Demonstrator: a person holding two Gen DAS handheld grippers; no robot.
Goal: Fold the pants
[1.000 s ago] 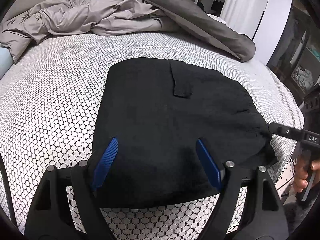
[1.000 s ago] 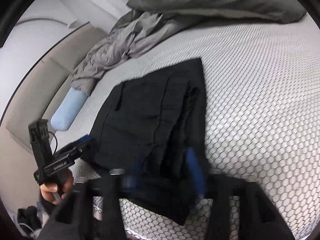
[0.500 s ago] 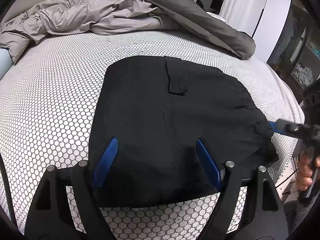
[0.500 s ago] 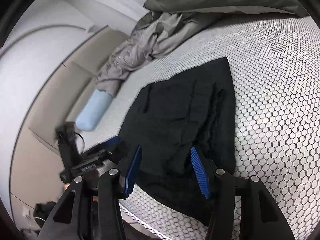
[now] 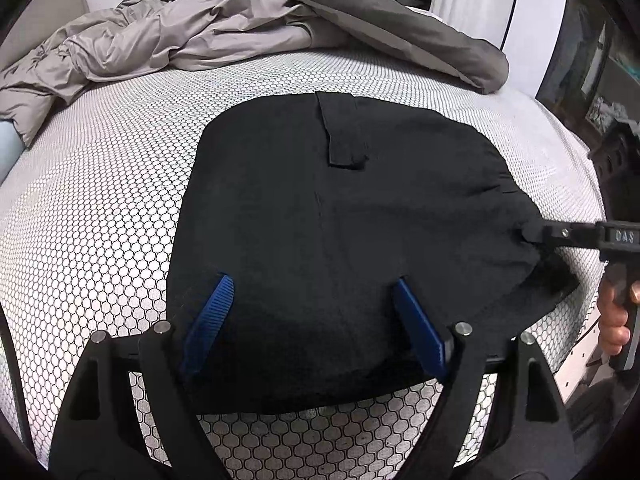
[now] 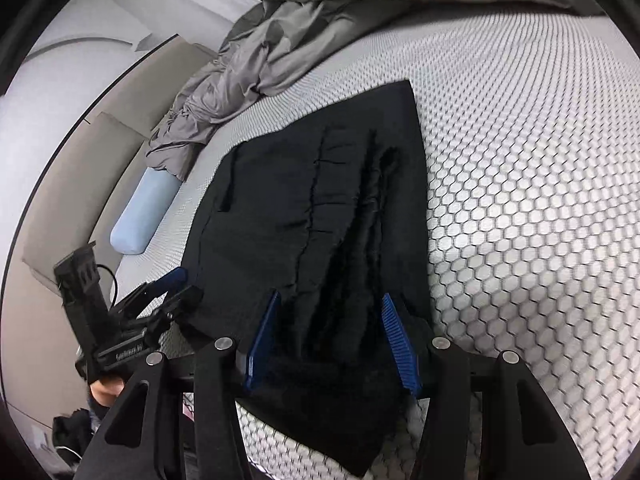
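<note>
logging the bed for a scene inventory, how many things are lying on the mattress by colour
black: 1, the folded pants
grey: 1, the rumpled duvet
light blue: 1, the bolster pillow
total: 3

- The left gripper (image 5: 312, 312) had two black, open-framed arms, each with round silver screws at its joints.
- Its fingers (image 5: 210, 320) carried blue ribbed pads.
- The right gripper (image 6: 330, 336) was built alike: black frames with triangular cut-outs, silver screws, blue ribbed pads (image 6: 394, 340).
- In the right wrist view, the left gripper's black bar bore small white lettering, too blurred to read; just beside it rose a black block with a thin black cable looping off it.
- In the left wrist view, the right gripper's bar showed pale letters and one small screw.
</note>
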